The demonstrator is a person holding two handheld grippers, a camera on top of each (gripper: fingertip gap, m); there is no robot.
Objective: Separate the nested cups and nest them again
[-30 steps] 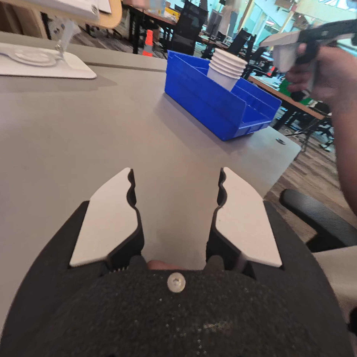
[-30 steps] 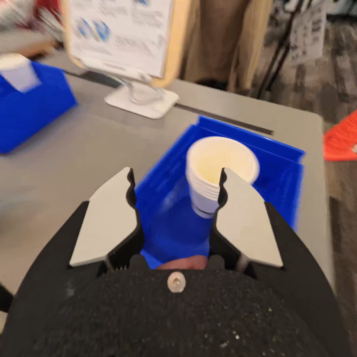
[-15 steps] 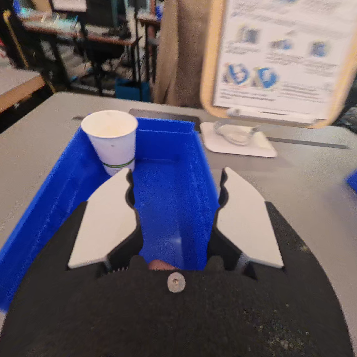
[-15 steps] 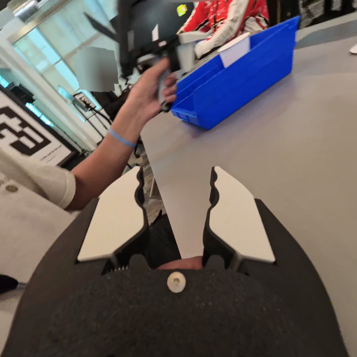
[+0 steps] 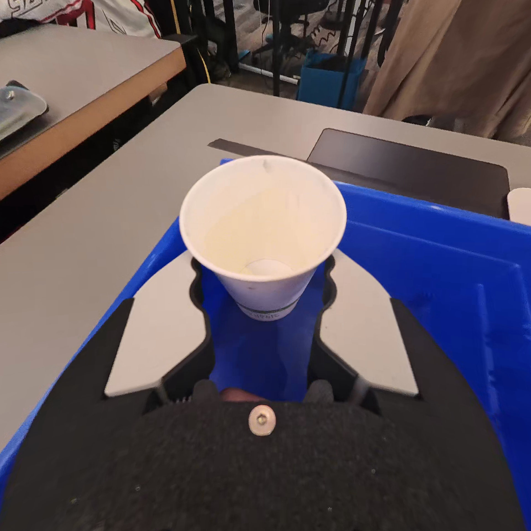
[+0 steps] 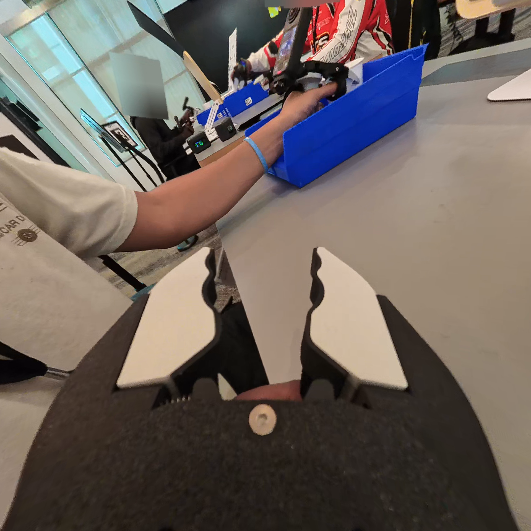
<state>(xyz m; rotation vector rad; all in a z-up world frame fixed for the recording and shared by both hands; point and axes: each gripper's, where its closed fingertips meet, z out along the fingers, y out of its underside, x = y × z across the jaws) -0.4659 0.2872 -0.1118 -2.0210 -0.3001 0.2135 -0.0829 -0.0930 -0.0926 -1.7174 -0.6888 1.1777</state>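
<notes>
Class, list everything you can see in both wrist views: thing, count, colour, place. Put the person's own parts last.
Cup: one, white, upright in the bin, between the left tongs' fingers.
Bin: one, blue, on the table.
Table: one, grey, under the bin.
Mat: one, black, behind the bin.
Bystanders: at least two, beyond the table.
Arm: one, reaching into the bin.
Left tongs: open, around the cup.
Right tongs: open, empty, above the table edge.

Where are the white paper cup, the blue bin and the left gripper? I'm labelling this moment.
white paper cup [image 5: 263, 230]: left wrist view, inner wall.
blue bin [image 5: 431, 258]: left wrist view, far inner wall.
left gripper [image 5: 262, 263]: left wrist view, midway between fingertips.
</notes>
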